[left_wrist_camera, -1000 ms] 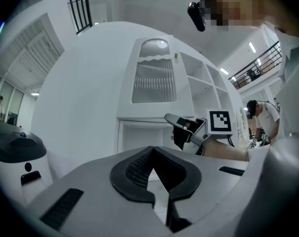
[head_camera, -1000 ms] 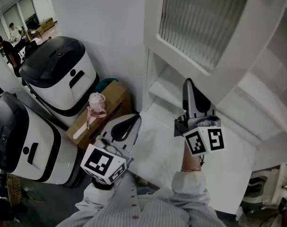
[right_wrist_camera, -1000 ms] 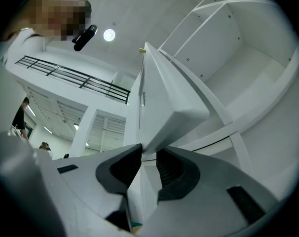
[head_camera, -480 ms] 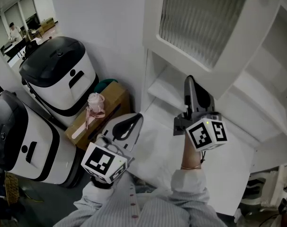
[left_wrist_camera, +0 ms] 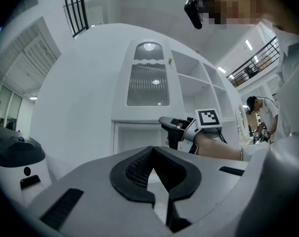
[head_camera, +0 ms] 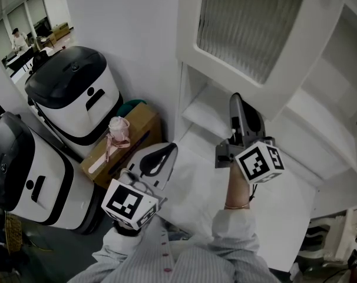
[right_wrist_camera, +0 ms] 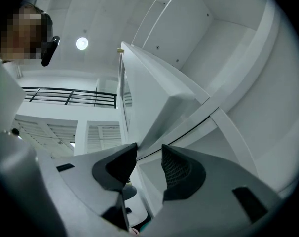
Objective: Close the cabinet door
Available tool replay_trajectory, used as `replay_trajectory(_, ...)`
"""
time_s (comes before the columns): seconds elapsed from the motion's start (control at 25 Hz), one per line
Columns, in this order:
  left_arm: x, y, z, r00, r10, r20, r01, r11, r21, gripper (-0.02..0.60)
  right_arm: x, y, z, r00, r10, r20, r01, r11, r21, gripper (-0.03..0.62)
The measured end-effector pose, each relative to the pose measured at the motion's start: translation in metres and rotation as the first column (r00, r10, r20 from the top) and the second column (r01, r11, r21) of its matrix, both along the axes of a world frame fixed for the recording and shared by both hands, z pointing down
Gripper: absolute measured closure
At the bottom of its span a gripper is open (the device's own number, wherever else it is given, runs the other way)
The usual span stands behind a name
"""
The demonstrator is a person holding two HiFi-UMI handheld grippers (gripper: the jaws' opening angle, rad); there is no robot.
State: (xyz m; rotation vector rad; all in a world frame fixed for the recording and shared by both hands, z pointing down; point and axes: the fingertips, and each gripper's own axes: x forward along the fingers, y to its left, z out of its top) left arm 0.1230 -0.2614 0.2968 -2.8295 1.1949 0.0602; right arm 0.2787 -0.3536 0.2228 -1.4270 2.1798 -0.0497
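Note:
The white cabinet door (head_camera: 249, 28) with a ribbed glass pane stands swung open from the cabinet (head_camera: 337, 99). My right gripper (head_camera: 236, 102) points up at the door's lower edge. In the right gripper view the door's (right_wrist_camera: 154, 98) bottom corner comes down between the jaws of the right gripper (right_wrist_camera: 149, 149). Those jaws have just been opening and stand apart, and the pads do not press on the door. My left gripper (head_camera: 164, 152) hangs low at the left, shut and empty. The left gripper view, over the left gripper (left_wrist_camera: 153, 152), shows the door (left_wrist_camera: 148, 85) and my right gripper (left_wrist_camera: 171, 125).
Two white-and-black rounded bins (head_camera: 72, 90) (head_camera: 25, 175) stand at the left by the wall. A cardboard box (head_camera: 128, 137) with a pink thing (head_camera: 119, 128) on it lies between them and the cabinet. Open white shelves (head_camera: 320, 117) fill the right. People sit far off at the upper left.
My right gripper has rolled, its marker cube turning and shifting a little up and right, and its jaws have spread. The left gripper has not moved.

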Motion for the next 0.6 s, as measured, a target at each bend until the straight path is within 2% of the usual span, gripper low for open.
replay_trajectory(0.6,-0.0034,0.0031,0.0051,1.000,-0.013,0.007,0.013,1.000,-0.011,0.572,0.0021,-0.0054,-0.0067,0.999,-0.015,0.029,0.015,1.000,0.015,0.457)
